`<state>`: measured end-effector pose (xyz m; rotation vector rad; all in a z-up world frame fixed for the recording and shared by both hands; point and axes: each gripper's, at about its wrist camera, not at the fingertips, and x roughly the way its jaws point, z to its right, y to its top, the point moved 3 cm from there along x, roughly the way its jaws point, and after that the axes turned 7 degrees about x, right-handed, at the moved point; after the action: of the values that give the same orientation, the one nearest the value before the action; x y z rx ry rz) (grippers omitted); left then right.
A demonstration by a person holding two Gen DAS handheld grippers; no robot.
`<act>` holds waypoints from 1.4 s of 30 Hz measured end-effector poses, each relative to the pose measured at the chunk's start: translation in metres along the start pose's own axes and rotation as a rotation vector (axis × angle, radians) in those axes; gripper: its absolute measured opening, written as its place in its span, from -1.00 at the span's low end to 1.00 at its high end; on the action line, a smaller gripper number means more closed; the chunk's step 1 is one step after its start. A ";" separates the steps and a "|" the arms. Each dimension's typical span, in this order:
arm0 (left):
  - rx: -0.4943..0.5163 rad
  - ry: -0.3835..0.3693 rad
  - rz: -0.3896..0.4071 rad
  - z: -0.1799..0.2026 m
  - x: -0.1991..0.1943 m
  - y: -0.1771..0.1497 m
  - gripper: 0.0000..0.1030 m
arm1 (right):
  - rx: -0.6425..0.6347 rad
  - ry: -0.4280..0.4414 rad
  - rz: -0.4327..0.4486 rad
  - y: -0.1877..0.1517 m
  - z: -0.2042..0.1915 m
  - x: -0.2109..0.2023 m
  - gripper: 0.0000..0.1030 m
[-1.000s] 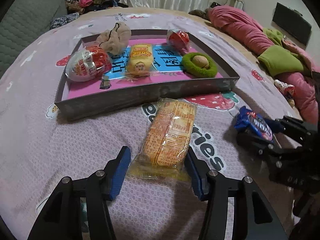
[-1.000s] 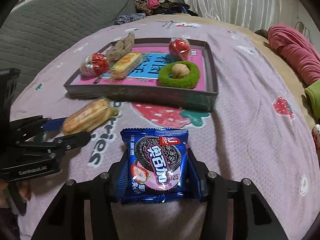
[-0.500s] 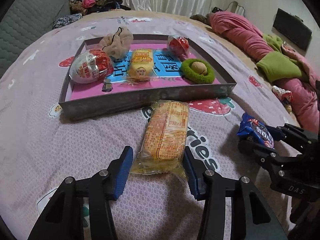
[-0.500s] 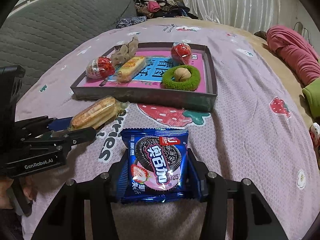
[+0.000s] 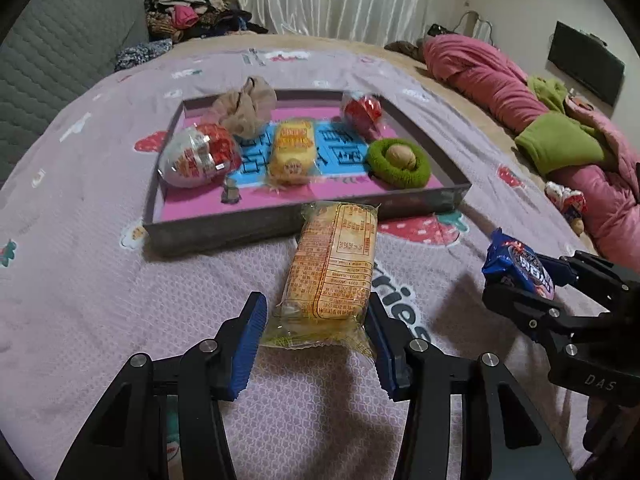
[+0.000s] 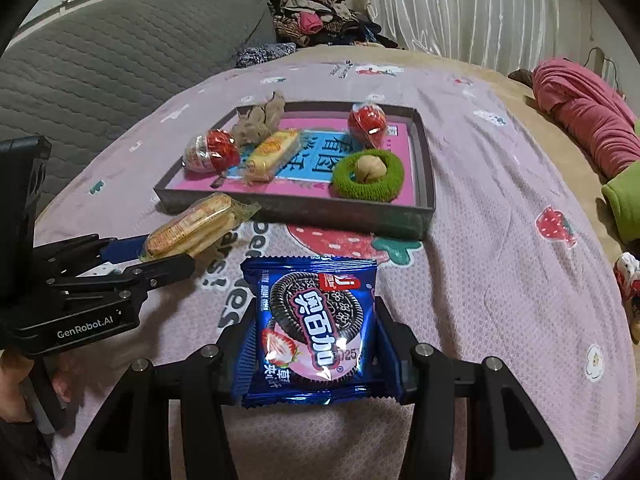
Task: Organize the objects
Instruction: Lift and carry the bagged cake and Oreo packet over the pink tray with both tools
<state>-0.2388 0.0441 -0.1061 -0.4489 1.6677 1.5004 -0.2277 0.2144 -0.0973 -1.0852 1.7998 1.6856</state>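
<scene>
My left gripper [image 5: 316, 304] is shut on a yellow cracker packet [image 5: 332, 256], gripped at its near end between the blue pads. The packet hangs clear of the bedspread, and its far end reaches the front wall of the grey tray [image 5: 224, 228]. In the right wrist view the same cracker packet [image 6: 192, 228] juts out of the left gripper [image 6: 164, 254] just before the tray [image 6: 320, 212]. My right gripper [image 6: 316, 316] is shut on a blue cookie packet [image 6: 312, 344], held above the bedspread. The cookie packet [image 5: 516, 260] also shows at the right of the left wrist view.
Inside the tray lie a red-and-white plastic egg [image 5: 198, 156], a beige cloth bundle [image 5: 244, 108], a yellow cake packet [image 5: 292, 152], a red wrapped ball [image 5: 362, 114] and a green ring with a walnut [image 5: 400, 160]. A pink quilt [image 5: 500, 80] and a green cloth [image 5: 560, 144] lie at the right.
The left jaws have closed in on the cracker packet and lifted it off the bedspread toward the tray. The right gripper still holds the cookie packet.
</scene>
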 end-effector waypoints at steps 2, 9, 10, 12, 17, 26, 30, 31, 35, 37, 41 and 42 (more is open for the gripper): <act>-0.004 0.004 0.012 -0.001 -0.007 0.003 -0.01 | -0.003 0.000 0.009 0.002 -0.003 -0.005 0.00; -0.001 0.031 0.057 -0.006 -0.043 0.018 -0.01 | -0.004 0.006 0.057 0.014 -0.010 -0.034 0.00; -0.001 0.033 0.063 -0.005 -0.047 0.020 -0.01 | -0.005 0.005 0.064 0.016 -0.011 -0.038 0.00; 0.002 0.039 0.084 -0.005 -0.060 0.026 -0.01 | -0.005 0.008 0.085 0.022 -0.014 -0.050 0.00; 0.009 0.058 0.120 -0.004 -0.091 0.039 -0.01 | -0.012 0.009 0.129 0.036 -0.021 -0.078 0.00; 0.007 0.085 0.176 -0.005 -0.137 0.065 -0.01 | -0.023 0.018 0.195 0.066 -0.032 -0.119 0.00; 0.006 0.091 0.193 -0.007 -0.146 0.076 -0.01 | -0.021 0.022 0.212 0.079 -0.032 -0.125 0.00; 0.007 0.092 0.193 -0.008 -0.145 0.078 -0.01 | -0.021 0.023 0.214 0.082 -0.031 -0.124 0.00; 0.001 0.101 0.191 -0.015 -0.142 0.089 -0.01 | -0.025 0.023 0.223 0.096 -0.032 -0.124 0.00; -0.005 0.105 0.195 -0.017 -0.138 0.095 -0.01 | -0.026 0.024 0.229 0.102 -0.032 -0.123 0.00; -0.012 0.109 0.196 -0.025 -0.129 0.109 -0.01 | -0.033 0.022 0.229 0.116 -0.030 -0.115 0.00; -0.012 0.111 0.196 -0.027 -0.126 0.114 -0.01 | -0.034 0.019 0.227 0.121 -0.029 -0.111 0.00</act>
<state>-0.2558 0.0118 0.0620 -0.3900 1.8344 1.6534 -0.2507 0.2064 0.0677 -0.9426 1.9766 1.8464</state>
